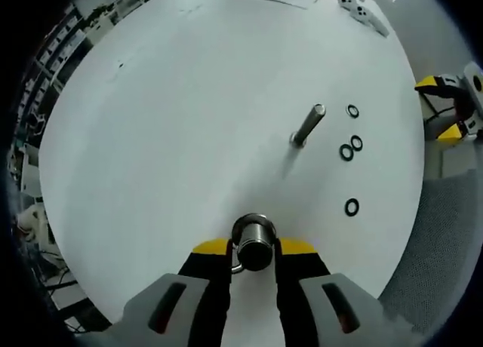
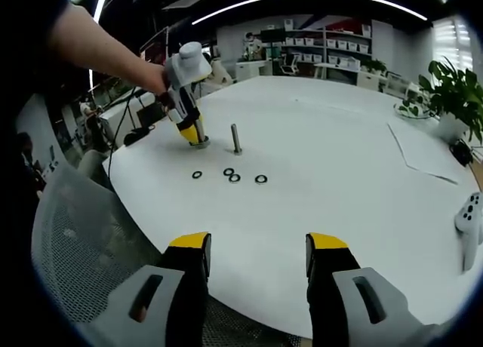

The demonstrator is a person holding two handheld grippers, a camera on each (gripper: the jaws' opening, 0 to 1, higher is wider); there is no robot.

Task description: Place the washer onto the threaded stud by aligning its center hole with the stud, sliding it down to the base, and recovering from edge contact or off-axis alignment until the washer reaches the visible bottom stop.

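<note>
A steel threaded stud stands upright on the white round table. Several black washers lie flat near it, among them a lone washer, a touching pair and another single washer. My left gripper is shut on a short shiny metal cylinder, low over the table beside the stud. My right gripper hangs open and empty near the table's edge, well back from the washers.
A grey mesh chair sits at the table's edge by my right gripper. A white controller and a paper sheet lie on the table. A potted plant stands at the right. A person's arm holds the left gripper.
</note>
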